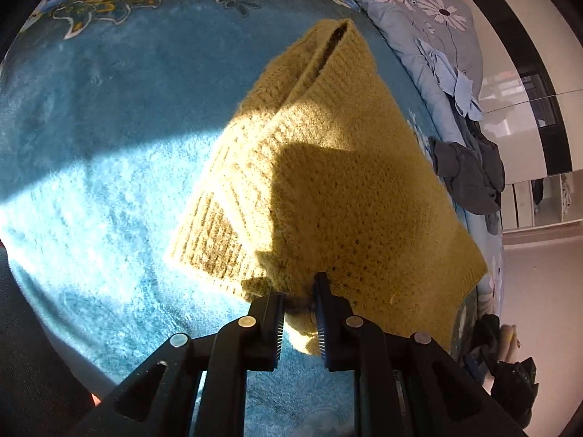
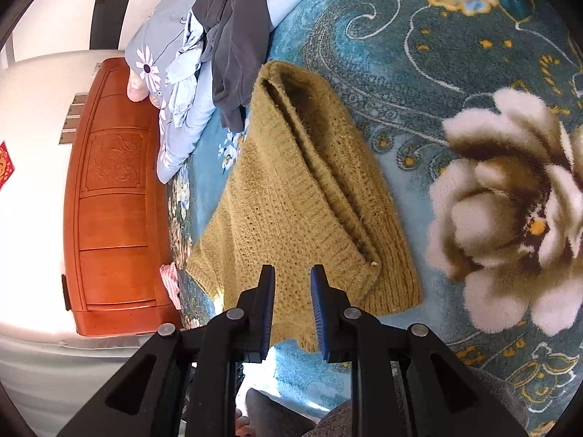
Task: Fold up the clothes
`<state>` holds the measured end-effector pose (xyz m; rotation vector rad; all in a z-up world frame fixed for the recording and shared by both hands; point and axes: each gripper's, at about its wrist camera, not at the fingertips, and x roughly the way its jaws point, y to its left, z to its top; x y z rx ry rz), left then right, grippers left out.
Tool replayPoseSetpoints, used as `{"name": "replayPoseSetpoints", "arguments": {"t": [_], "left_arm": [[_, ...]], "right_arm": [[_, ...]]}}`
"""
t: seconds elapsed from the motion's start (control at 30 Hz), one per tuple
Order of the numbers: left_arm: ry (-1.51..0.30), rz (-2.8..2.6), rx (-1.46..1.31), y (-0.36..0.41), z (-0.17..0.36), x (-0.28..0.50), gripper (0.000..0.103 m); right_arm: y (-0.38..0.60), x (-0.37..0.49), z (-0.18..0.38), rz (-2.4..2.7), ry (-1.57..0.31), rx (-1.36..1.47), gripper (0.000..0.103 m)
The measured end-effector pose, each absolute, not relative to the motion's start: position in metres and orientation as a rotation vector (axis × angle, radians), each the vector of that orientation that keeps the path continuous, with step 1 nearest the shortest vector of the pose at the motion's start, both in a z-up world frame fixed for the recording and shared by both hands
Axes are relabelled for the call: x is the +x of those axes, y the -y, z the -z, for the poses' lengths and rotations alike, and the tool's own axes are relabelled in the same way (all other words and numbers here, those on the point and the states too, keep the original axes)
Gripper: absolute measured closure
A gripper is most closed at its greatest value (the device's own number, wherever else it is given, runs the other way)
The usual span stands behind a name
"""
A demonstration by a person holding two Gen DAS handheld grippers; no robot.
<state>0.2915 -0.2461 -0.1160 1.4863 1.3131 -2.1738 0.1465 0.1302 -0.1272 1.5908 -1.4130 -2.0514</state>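
Observation:
A mustard-yellow knitted sweater (image 1: 328, 182) lies folded on a plush teal blanket (image 1: 109, 145), half in sunlight. My left gripper (image 1: 300, 286) is at its near edge, jaws narrow, with a bunched lump of the knit pinched between the pads. In the right wrist view the same sweater (image 2: 291, 200) shows its ribbed fold running away from me. My right gripper (image 2: 293, 273) hovers over the near hem with its jaws slightly apart. The knit lies flat between the fingers and the pads do not press it.
A dark grey garment (image 2: 233, 36) and a pale blue floral quilt (image 2: 182, 102) are piled beyond the sweater. A wooden headboard (image 2: 113, 200) stands at the bed's end. The blanket bears a big white flower pattern (image 2: 510, 211). The bed's edge and floor (image 1: 539, 291) lie to the right.

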Motion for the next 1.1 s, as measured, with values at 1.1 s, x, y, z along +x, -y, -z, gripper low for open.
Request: {"name": "replayPoseSetpoints", "arguments": {"t": [1.1], "left_arm": [[-1.147, 2.412, 1.903, 0.098, 0.109, 0.222, 0.063]], "right_arm": [[-0.158, 0.093, 0.189, 1.937, 1.282, 2.133, 0.043]]}}
